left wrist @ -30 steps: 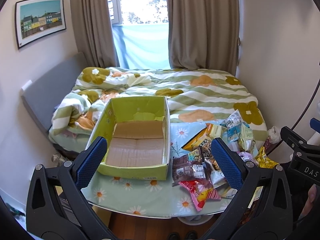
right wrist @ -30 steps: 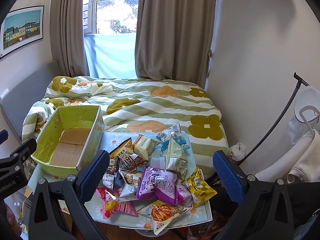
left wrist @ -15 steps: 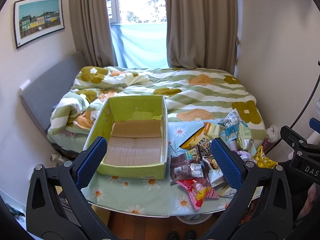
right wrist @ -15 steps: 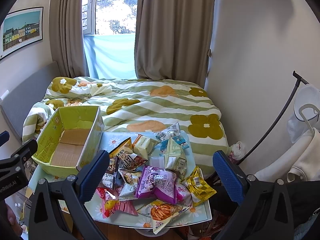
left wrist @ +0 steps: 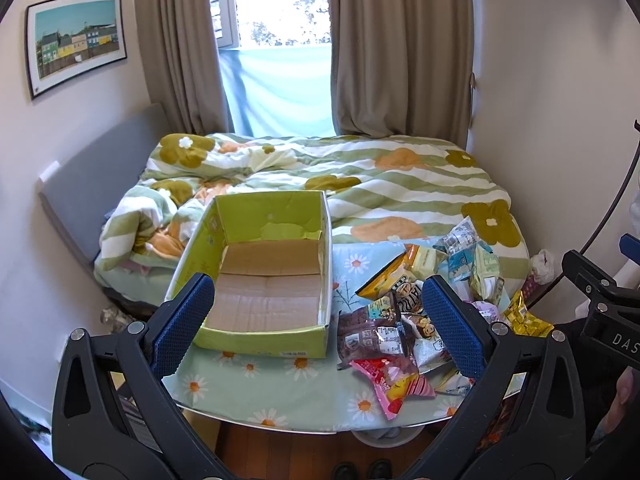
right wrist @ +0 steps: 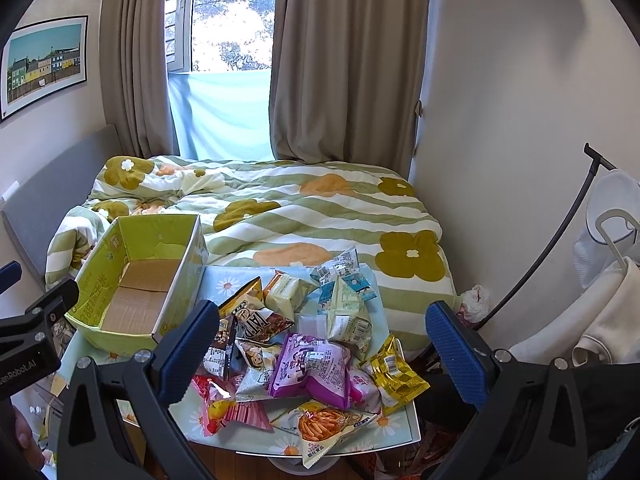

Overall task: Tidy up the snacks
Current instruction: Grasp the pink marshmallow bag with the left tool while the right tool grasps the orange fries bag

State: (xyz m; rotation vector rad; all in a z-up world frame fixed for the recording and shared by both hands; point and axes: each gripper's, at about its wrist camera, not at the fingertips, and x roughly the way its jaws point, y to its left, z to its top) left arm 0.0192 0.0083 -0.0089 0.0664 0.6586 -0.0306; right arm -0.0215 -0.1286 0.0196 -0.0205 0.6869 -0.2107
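Hanging at ten o'clock on the left wall, a framed picture (left wrist: 76, 42) faces a bed (left wrist: 360, 176) with a green-striped floral duvet; beige curtains (left wrist: 396, 48) flank the window at twelve o'clock. A small table under a daisy-print cloth (left wrist: 280, 392) stands at the bed's foot. On its left half sits an open green cardboard box (left wrist: 264, 276), nothing inside it. Just right of the box, at three o'clock, a heap of snack packets (right wrist: 312, 344) covers the cloth, a purple packet (right wrist: 310, 368) near its front. The left gripper (left wrist: 316, 324) hovers before the box, fingers spread, holding nothing. The right gripper (right wrist: 320, 348) hovers above the heap, fingers likewise spread.
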